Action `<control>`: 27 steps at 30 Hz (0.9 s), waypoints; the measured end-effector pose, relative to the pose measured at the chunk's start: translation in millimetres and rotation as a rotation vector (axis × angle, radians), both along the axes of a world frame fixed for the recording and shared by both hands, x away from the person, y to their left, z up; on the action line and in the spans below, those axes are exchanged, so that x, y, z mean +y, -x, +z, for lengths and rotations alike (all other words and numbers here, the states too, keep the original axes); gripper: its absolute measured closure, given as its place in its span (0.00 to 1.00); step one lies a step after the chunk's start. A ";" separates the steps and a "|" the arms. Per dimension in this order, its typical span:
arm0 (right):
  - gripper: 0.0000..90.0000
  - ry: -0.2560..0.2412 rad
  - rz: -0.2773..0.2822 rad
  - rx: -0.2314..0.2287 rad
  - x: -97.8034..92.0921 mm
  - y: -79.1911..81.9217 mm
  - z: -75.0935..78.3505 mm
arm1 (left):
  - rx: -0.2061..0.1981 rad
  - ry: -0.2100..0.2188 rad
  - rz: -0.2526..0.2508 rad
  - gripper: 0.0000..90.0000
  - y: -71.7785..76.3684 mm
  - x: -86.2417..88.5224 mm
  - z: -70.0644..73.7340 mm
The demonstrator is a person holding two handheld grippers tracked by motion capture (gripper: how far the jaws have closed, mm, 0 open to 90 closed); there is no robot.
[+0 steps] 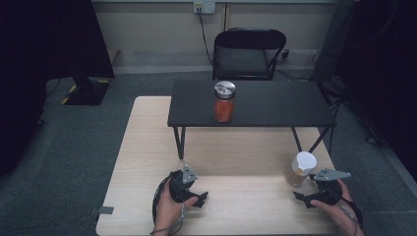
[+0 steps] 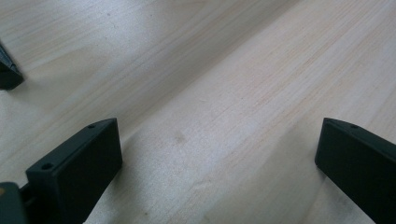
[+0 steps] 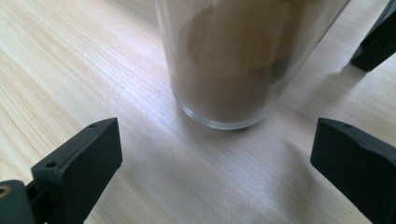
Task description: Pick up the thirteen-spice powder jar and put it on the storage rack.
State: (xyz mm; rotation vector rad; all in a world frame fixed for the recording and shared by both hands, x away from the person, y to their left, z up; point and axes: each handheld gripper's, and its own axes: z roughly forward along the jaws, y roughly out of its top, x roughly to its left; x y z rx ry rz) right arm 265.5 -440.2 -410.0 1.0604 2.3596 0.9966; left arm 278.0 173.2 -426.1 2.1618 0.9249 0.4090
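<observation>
A: Item one, the white-lidded jar (image 1: 301, 168). We log it upright on the light wooden table (image 1: 147, 147), near the table's right edge, just in front of the black bench (image 1: 265, 105). Brown contents, clear glass wall.

B: We confirm it in the right gripper view: jar base (image 3: 233, 70) standing on the wood, ahead of the jaws and centred between their lines, not yet between them. Nothing touches the glass.

A: Item two, the right gripper (image 1: 307, 196). We find it in the person's right hand (image 1: 339, 209), low over the table, just beside the jar on the near side. Jaws spread wide apart, holding nothing.

B: Agreed. In its own view, a black bench foot (image 3: 378, 42) sits at upper right, beyond the jar.

A: Item three, the left gripper (image 1: 199, 199). We place it in the left hand (image 1: 169, 209), well apart from the jar, toward the table's near left.

B: Its own view gives us bare wood between the jaws; they also stand wide apart, empty.

A: Item four, the metal-lidded jar (image 1: 224, 102), orange-red contents, upright on top of the bench, well apart from both grippers.

B: Item five, a black folding chair (image 1: 248, 51) behind the bench, on grey carpet.
</observation>
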 end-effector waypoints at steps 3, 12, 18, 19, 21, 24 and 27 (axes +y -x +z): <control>0.01 -0.003 -0.006 -0.010 0.6 1.1 3.0 | 0.000 0.000 0.000 0.00 0.0 0.0 0.0; 0.01 -0.032 -0.023 -0.030 1.5 -0.3 11.7 | 0.000 0.000 0.000 0.00 0.0 0.0 0.0; 0.01 -0.056 -0.036 -0.051 3.1 -2.4 17.5 | 0.000 0.000 0.000 0.00 0.0 0.0 0.0; 0.01 -0.061 -0.035 -0.051 2.9 -3.4 18.1 | 0.000 0.000 0.000 0.00 0.0 0.0 0.0; 0.02 -0.069 -0.032 -0.053 3.0 -5.2 18.7 | 0.000 0.000 0.000 0.00 0.0 0.0 0.0; 0.05 -0.092 -0.030 -0.053 1.8 -7.8 17.7 | 0.000 0.000 0.000 0.00 0.0 0.0 0.0; 0.09 -0.115 -0.026 -0.061 0.7 -9.0 15.8 | 0.000 0.000 0.000 0.00 0.0 0.0 0.0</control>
